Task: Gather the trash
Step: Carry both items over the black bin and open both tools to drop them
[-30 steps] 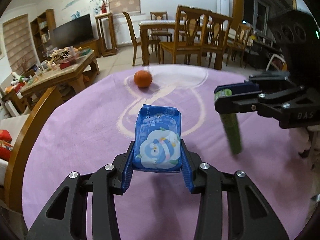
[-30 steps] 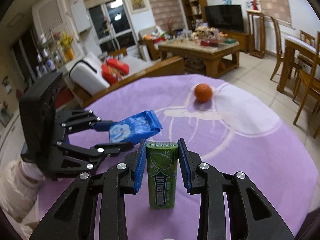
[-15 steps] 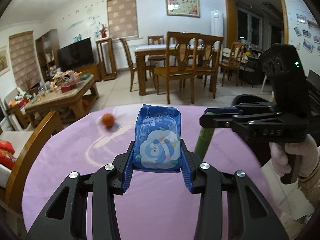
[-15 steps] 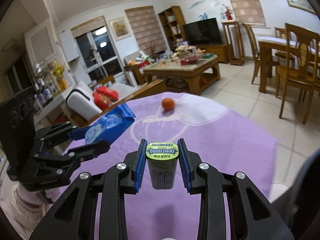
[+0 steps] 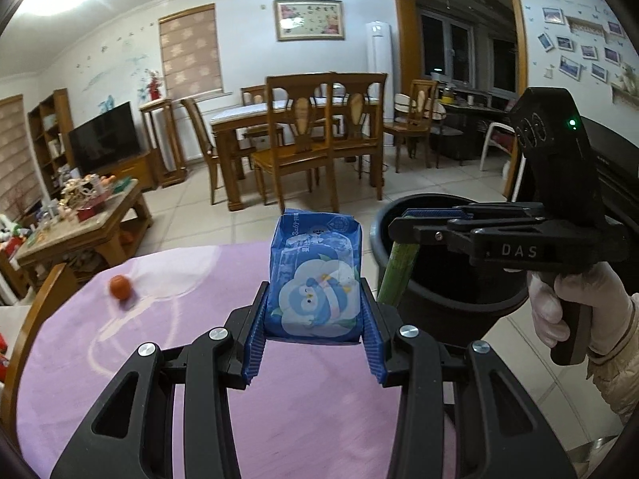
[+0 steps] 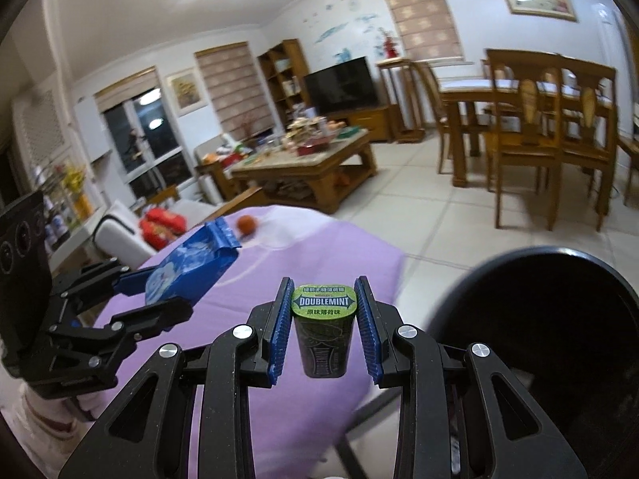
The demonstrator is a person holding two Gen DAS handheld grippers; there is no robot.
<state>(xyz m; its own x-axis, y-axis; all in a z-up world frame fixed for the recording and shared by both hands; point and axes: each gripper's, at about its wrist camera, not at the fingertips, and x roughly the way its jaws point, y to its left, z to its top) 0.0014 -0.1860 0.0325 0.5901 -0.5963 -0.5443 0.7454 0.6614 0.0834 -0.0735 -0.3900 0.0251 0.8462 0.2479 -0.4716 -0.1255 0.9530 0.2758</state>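
Observation:
My left gripper (image 5: 314,319) is shut on a blue tissue pack (image 5: 315,275) with a cartoon bird, held above the purple table's right edge. My right gripper (image 6: 322,327) is shut on a green Doublemint gum bottle (image 6: 323,329), held upright in the air past the table's edge. In the left wrist view the right gripper (image 5: 403,225) holds the bottle (image 5: 397,271) at the near rim of a black trash bin (image 5: 447,295). The bin (image 6: 559,339) fills the lower right of the right wrist view. The left gripper with the pack (image 6: 187,269) shows at the left there.
An orange (image 5: 120,287) lies on the purple tablecloth (image 5: 159,359) far to the left; it also shows in the right wrist view (image 6: 246,225). A wooden chair back (image 5: 28,327) stands at the table's left. Tiled floor, dining chairs (image 5: 319,147) and a coffee table (image 5: 80,219) lie beyond.
Both grippers have lifted their items off the table and swung right towards the black bin, which has come into view. The orange has fallen away to the left.

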